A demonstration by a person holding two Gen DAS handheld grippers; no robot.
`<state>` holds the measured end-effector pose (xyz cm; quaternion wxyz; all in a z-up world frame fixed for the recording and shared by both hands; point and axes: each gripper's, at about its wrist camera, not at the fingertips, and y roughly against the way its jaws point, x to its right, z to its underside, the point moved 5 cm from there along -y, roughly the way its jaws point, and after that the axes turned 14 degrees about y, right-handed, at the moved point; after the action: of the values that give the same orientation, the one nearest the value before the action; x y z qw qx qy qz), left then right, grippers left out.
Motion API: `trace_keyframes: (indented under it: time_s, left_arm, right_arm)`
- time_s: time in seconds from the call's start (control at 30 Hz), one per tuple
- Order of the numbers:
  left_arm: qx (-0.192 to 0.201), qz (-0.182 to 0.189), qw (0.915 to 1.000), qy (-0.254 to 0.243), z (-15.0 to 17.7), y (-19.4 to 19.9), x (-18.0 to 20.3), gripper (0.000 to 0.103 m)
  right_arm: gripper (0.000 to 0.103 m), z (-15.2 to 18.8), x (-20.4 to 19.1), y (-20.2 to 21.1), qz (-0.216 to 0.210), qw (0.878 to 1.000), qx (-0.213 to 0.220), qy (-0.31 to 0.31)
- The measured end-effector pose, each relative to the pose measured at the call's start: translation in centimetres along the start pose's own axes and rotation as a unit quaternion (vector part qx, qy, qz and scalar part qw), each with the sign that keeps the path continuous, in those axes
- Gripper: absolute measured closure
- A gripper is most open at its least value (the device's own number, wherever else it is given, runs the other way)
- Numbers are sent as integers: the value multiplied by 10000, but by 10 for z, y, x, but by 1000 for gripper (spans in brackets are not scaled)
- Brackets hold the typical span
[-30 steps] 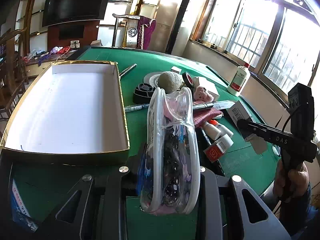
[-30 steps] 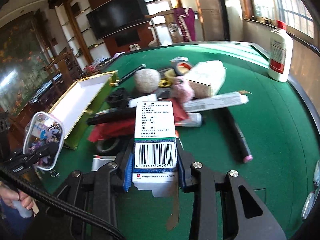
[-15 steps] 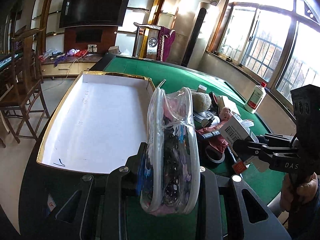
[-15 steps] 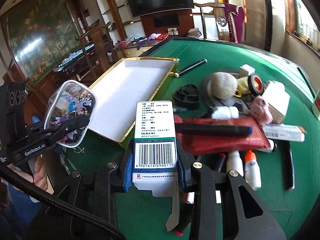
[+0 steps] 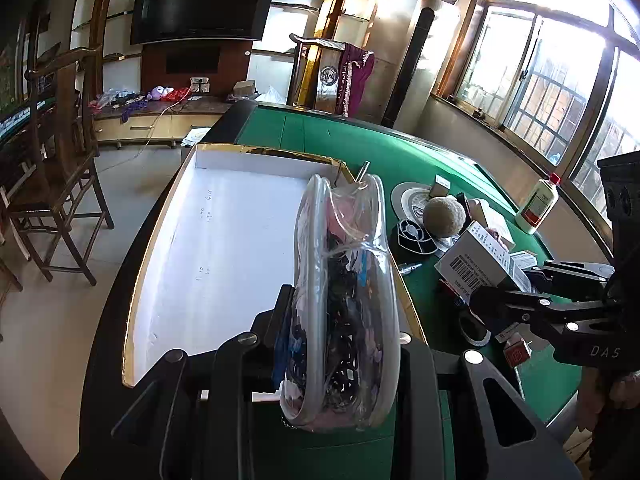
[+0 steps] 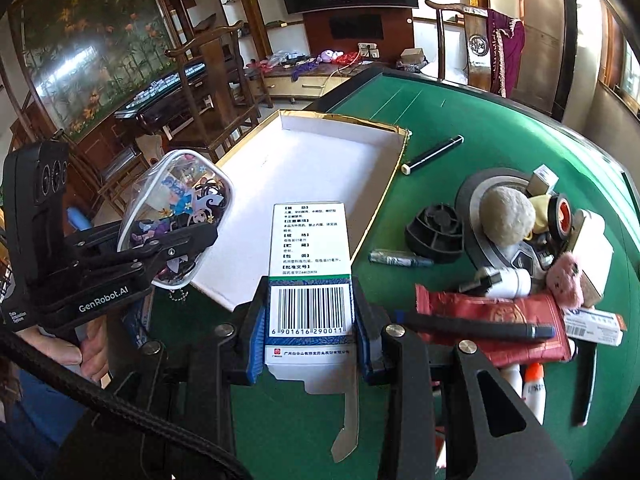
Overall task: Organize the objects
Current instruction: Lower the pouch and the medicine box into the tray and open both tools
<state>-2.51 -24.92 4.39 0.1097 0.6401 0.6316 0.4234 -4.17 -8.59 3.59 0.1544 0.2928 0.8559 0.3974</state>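
Both claws now nearer tray (image 5: pixel 160 240); left claw (image 5: pixel 340 332) grips pouch (image 5: pixel 344 280).

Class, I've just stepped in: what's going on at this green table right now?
A person is tidying a cluttered table, with a gripping tool in each hand. The left tool is shut on a clear pouch of small trinkets, held above the near end of an open white box, which has nothing in it. The right tool is shut on a medicine carton, held just beside the box's near corner. A heap of pens, bottles and toys still lies on the green table.
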Motion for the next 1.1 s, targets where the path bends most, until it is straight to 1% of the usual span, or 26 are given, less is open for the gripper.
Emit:
trace_keyframes:
  time_s: [0.1,0.3,0.5,0.57,0.67,0.87,0.97,1.03,1.1]
  left_arm:
    - [-57,-66,10000,8,-11,-3,-8,78]
    - [-307,-97,9995,-11,-29,-16,-17,78]
    - [-675,-282,9973,-63,-48,-47,-30,78]
    - [-744,-368,9965,-29,-54,-57,-36,78]
    - [-872,-493,9949,97,-65,-73,-49,78]
    - [-1243,-554,9892,537,-81,-107,-72,78]
    - [-1332,-636,9869,648,-89,-118,-83,78]
    - [-1322,-683,9860,758,-94,-123,-89,78]
    - [-1361,-642,9854,798,-98,-127,-92,78]
  right_arm:
    - [70,-14,2,-11,-33,9999,-103,-51]
    - [70,-41,3,-37,-27,9995,-312,-41]
    - [70,-67,16,-77,-111,9976,-623,-286]
    - [70,-77,22,-91,-110,9968,-704,-366]
    - [70,-90,31,-110,-56,9955,-803,-494]
    - [70,-111,51,-156,-86,9916,-1019,-786]
    - [70,-118,58,-175,-42,9904,-1084,-853]
    - [70,-124,62,-186,-5,9901,-1111,-855]
    - [70,-129,64,-195,21,9898,-1102,-902]
